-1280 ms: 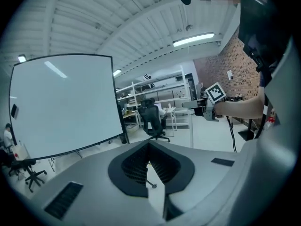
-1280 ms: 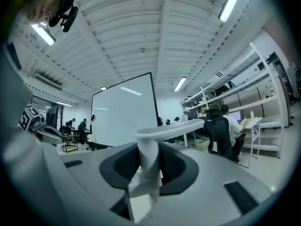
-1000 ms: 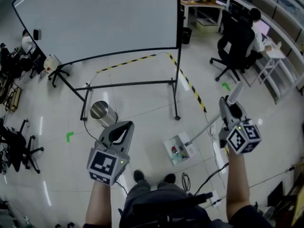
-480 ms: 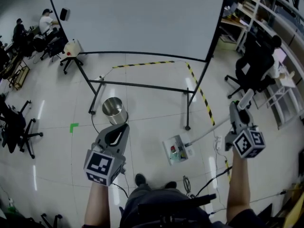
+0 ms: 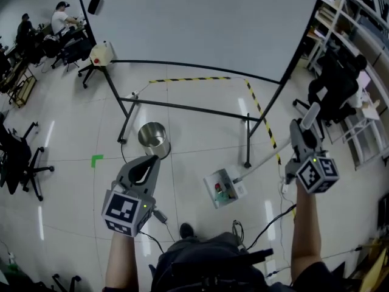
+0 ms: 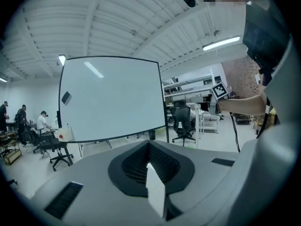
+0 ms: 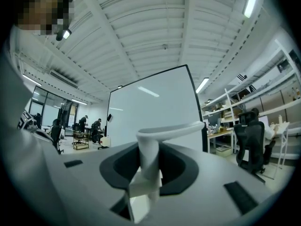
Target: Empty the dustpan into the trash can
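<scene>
What lies in the dustpan point(image 5: 222, 189) is hard to make out; only small red and green bits show. The pan sits in the middle of the head view against the floor point(image 5: 73, 181), and whether it touches the tiles cannot be told. Its long handle point(image 5: 260, 165) slants up to the right gripper point(image 5: 298, 132), whose jaws pinch it near the top, and the handle's end pokes out past them. In the right gripper view the white handle stands between the jaws and the pan is out of sight. The left gripper point(image 5: 148, 162), at lower left, has its jaws pressed together on nothing.

The metal trash can point(image 5: 152, 137) stands left of centre, well apart from the dustpan, with bare glossy tile between them. Just behind the can run the feet and bars of the whiteboard point(image 5: 200, 23) stand. Yellow-and-black tape point(image 5: 258, 111) crosses the floor, a green mark point(image 5: 96, 160) lies at left, and cables point(image 5: 238, 230) trail at the bottom. Office chairs point(image 5: 18, 163) line the left edge, and shelves point(image 5: 355, 8) are cut off at upper right.
</scene>
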`<action>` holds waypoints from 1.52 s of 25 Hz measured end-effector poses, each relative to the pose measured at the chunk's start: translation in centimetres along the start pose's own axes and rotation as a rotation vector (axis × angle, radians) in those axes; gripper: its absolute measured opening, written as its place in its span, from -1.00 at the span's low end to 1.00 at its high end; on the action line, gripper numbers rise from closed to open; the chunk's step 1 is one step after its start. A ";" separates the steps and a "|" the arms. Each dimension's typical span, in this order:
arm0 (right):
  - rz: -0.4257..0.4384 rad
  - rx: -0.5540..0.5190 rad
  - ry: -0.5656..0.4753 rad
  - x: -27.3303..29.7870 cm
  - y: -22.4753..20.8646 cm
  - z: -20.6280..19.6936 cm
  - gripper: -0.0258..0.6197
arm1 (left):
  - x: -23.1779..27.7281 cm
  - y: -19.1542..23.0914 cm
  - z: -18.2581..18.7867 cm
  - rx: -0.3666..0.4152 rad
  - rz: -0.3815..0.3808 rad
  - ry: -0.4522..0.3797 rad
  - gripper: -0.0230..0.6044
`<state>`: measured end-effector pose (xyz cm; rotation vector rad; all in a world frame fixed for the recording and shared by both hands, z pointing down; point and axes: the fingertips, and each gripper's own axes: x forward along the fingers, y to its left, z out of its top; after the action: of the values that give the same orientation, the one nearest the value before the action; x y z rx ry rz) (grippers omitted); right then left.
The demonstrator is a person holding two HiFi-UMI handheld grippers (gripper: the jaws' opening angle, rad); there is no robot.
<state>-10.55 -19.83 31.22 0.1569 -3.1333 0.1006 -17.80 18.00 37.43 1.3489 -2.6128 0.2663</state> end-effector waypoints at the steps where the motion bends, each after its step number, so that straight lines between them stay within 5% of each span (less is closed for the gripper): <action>1: 0.006 0.001 -0.004 0.8 0.7 0.1 -0.57 | -0.3 0.9 -0.1 0.002 0.007 -0.001 -0.94; 19: 0.221 0.027 0.000 13.2 12.9 0.6 -0.58 | -6.4 11.5 -3.4 -0.085 0.202 0.006 -0.94; 38: 0.504 0.004 0.007 30.0 19.1 -0.3 -0.58 | -0.6 20.0 -3.3 -0.122 0.375 0.115 -0.94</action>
<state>-42.26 -3.88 30.45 -0.6315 -3.0828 0.1056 -33.51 30.70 38.99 0.7749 -2.7156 0.2241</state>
